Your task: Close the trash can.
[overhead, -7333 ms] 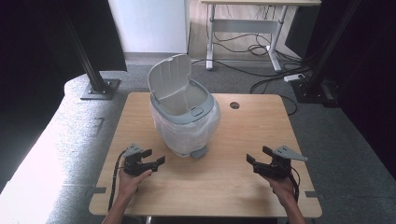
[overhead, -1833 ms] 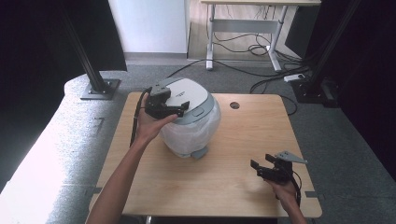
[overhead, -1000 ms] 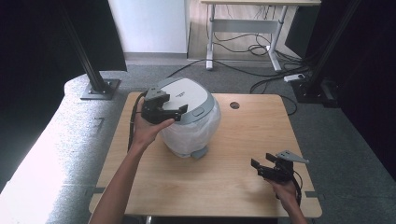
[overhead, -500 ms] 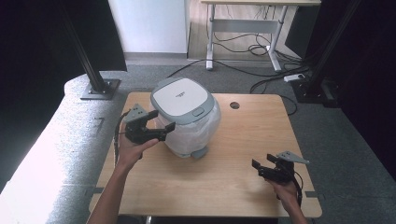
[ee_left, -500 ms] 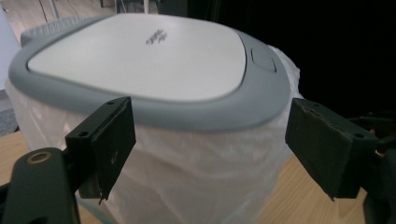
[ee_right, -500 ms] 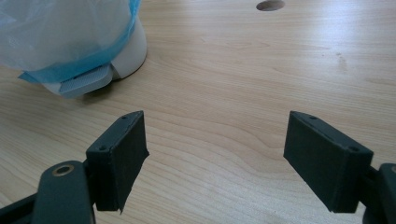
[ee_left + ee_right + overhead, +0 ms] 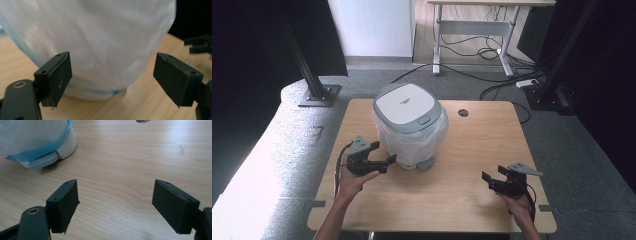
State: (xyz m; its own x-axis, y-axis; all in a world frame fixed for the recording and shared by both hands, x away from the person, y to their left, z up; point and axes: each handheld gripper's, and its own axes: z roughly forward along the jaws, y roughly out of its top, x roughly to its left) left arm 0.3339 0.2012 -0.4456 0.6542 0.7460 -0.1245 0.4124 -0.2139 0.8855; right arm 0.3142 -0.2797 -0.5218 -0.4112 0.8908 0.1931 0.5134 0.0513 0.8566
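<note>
A small pedal bin (image 7: pixel 412 131) lined with a translucent white bag stands at the middle back of the wooden table (image 7: pixel 462 200). Its grey-rimmed white lid (image 7: pixel 404 106) lies flat and closed. My left gripper (image 7: pixel 384 152) hovers low just left of the bin's foot, open, with nothing between its pads. In the left gripper view the bagged bin wall (image 7: pixel 100 37) sits close behind the open left gripper (image 7: pixel 112 80). My right gripper (image 7: pixel 491 175) rests near the front right edge, open and empty. In the right gripper view the bin's grey pedal (image 7: pixel 42 161) lies far left of the right gripper (image 7: pixel 115 202).
A round cable hole (image 7: pixel 463 113) sits in the table right of the bin. Bare wood lies between the two grippers. A black stand base (image 7: pixel 317 95) is on the floor at back left; a desk frame and cables (image 7: pixel 492 50) lie beyond.
The bin lid, upright at first, is down. My left gripper has left the lid and dropped toward me to the table's left side. The right gripper has stayed put.
</note>
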